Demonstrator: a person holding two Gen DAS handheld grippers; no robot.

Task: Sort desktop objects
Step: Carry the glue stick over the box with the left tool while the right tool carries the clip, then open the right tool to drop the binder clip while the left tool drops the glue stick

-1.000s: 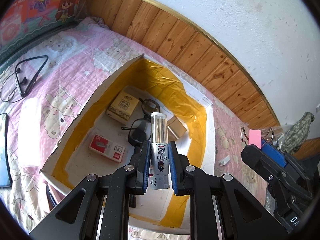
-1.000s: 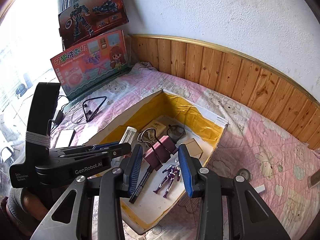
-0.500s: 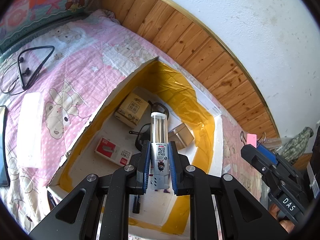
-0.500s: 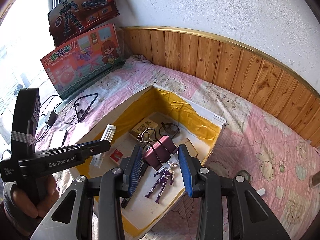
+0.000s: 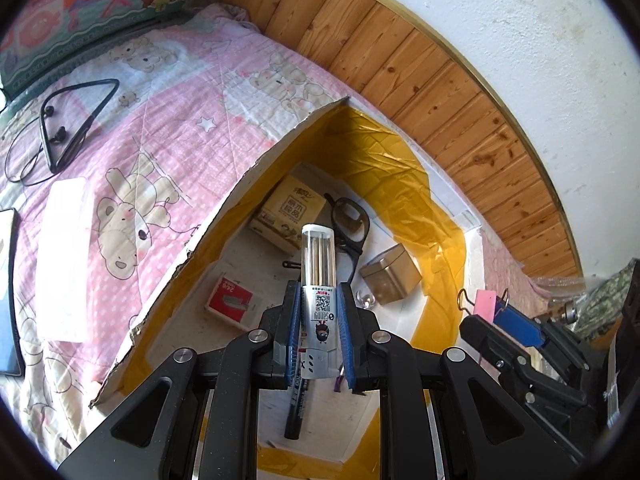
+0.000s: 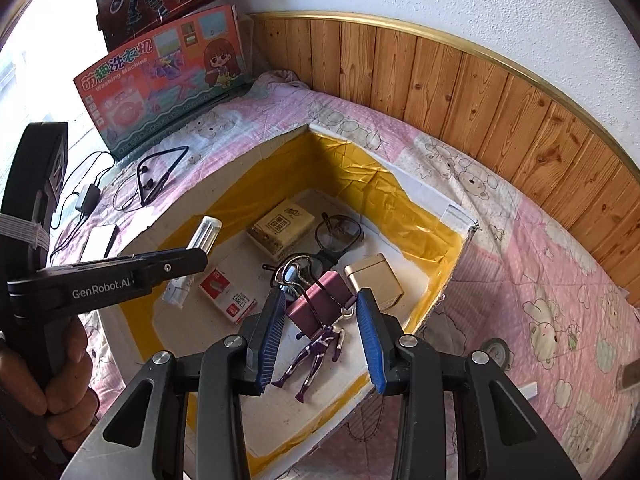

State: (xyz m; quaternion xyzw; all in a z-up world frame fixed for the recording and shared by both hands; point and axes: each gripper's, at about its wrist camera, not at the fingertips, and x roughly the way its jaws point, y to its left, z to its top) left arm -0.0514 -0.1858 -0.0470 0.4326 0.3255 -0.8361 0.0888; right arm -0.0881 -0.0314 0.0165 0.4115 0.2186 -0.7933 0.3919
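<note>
My left gripper point(image 5: 319, 308) is shut on a clear and silver pen-refill tube point(image 5: 319, 280) and holds it above the open cardboard box point(image 5: 224, 208) lined with yellow tape. My right gripper point(image 6: 322, 312) is shut on a maroon binder clip point(image 6: 320, 300) with wire handles, also above the box point(image 6: 452, 276). The clip shows pink in the left wrist view point(image 5: 486, 304). In the box lie a tan carton point(image 6: 280, 228), glasses point(image 6: 338, 232), a gold tin point(image 6: 374, 280), a red and white packet point(image 6: 226, 296), a purple figure point(image 6: 316, 356) and a black pen point(image 5: 296, 408).
The box sits on a pink bear-print quilt point(image 6: 540, 280). Black neckband earphones point(image 5: 68, 128), a white slab point(image 5: 64, 256) and a tablet edge point(image 5: 6, 292) lie left of it. Toy boxes point(image 6: 160, 76) stand at the wood-panelled wall point(image 6: 480, 92). A tape roll point(image 6: 494, 354) lies at the right.
Both grippers have moved closer over the box, each keeping hold of its object. The left gripper with the tube has swung further left in the right wrist view.
</note>
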